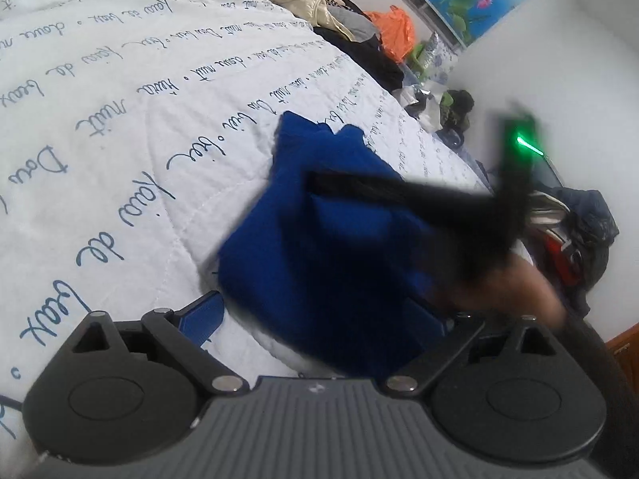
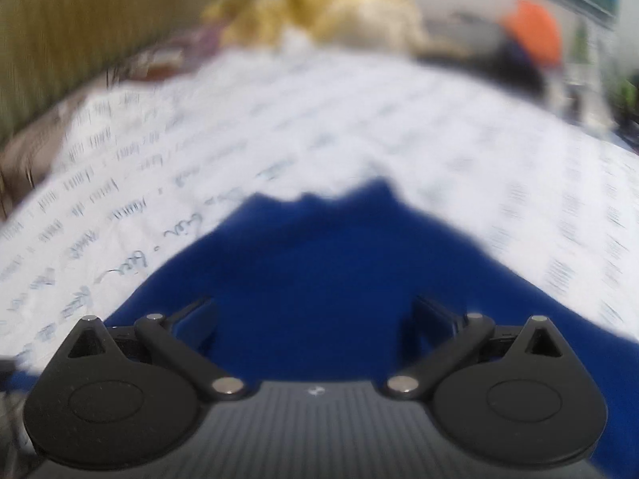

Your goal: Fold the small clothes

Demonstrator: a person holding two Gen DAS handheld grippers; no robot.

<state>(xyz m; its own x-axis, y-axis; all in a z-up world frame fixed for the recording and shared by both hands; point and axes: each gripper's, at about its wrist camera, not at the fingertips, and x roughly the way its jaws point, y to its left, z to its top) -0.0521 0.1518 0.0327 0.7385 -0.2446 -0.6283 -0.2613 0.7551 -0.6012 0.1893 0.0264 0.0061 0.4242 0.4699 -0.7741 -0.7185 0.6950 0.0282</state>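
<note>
The white quilt (image 1: pixel 120 127) under my claws is printed all over with looping blue script. I can read "de", "nuit" and "Dou" in the left view; the right view blurs it beyond reading.

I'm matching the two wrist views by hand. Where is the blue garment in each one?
Left wrist: the blue garment lies centre to lower right, partly behind the blurred right gripper.
Right wrist: it fills the lower middle, between and beyond the open fingers.
Shared landmark: the white quilt with script lettering under it.
</note>
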